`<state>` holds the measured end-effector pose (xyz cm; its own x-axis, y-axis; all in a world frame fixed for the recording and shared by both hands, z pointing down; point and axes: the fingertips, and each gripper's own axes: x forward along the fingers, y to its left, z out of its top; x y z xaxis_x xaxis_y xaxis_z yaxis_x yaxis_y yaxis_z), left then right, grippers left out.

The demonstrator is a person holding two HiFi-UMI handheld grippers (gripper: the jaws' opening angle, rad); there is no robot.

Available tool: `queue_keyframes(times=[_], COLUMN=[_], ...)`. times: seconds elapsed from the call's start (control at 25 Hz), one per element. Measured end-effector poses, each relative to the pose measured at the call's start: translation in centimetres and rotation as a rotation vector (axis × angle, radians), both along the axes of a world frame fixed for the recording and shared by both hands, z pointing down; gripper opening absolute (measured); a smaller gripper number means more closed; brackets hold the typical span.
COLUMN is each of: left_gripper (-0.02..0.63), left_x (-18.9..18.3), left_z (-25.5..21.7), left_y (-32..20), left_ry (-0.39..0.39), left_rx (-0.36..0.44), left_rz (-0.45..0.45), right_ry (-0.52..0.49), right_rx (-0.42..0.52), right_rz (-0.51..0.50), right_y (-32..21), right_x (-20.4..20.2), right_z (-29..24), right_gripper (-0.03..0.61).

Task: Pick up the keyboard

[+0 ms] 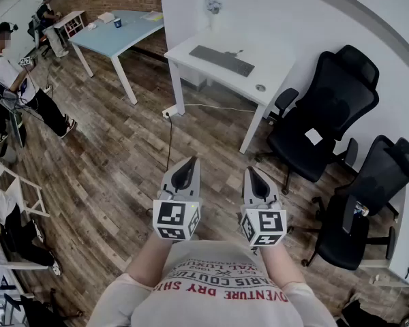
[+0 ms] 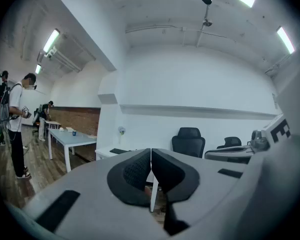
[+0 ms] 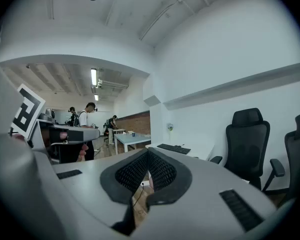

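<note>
A dark keyboard (image 1: pixel 222 60) lies on the white desk (image 1: pixel 273 80) against the wall, far ahead of both grippers. It shows small in the right gripper view as the keyboard (image 3: pixel 174 148) and in the left gripper view as the keyboard (image 2: pixel 119 151). My left gripper (image 1: pixel 185 172) and right gripper (image 1: pixel 253 180) are held level side by side above the wooden floor, close to my chest. Both are shut with nothing between the pads.
Black office chairs (image 1: pixel 327 114) stand right of the desk, two more (image 1: pixel 368 203) near the right wall. A cable (image 1: pixel 169 142) runs from a floor socket. A light blue table (image 1: pixel 116 36) stands at the back left. People (image 1: pixel 20 87) stand at the left.
</note>
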<state>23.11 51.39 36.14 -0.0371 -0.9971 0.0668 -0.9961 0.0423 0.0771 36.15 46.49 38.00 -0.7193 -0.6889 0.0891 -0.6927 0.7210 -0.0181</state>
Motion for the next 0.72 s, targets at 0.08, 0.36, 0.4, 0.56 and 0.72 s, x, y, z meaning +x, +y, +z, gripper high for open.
queue_keyframes(times=[0.08, 0.36, 0.4, 0.56, 0.72], left_gripper=[0.026, 0.026, 0.026, 0.026, 0.026], left_x=[-0.2, -0.6, -0.9, -2.4, -4.8], left_z=[0.1, 0.4, 0.4, 0.7, 1.6], left_y=[0.0, -0.6, -0.7, -0.4, 0.0], left_ry=[0.002, -0.002, 0.000, 0.012, 0.016], left_rx=[-0.003, -0.007, -0.008, -0.010, -0.015], left_rz=[-0.002, -0.002, -0.002, -0.002, -0.004], right_ry=[0.005, 0.022, 0.026, 0.004, -0.014], right_rx=[-0.001, -0.009, -0.008, -0.021, -0.039], right_rz=[-0.003, -0.014, -0.014, 0.001, 0.003], right_y=[0.0, -0.4, -0.4, -0.3, -0.1], right_x=[-0.2, -0.9, -1.2, -2.4, -4.5], right_z=[0.1, 0.5, 0.6, 0.8, 1.6], right_gripper=[0.025, 0.025, 0.025, 0.025, 0.025])
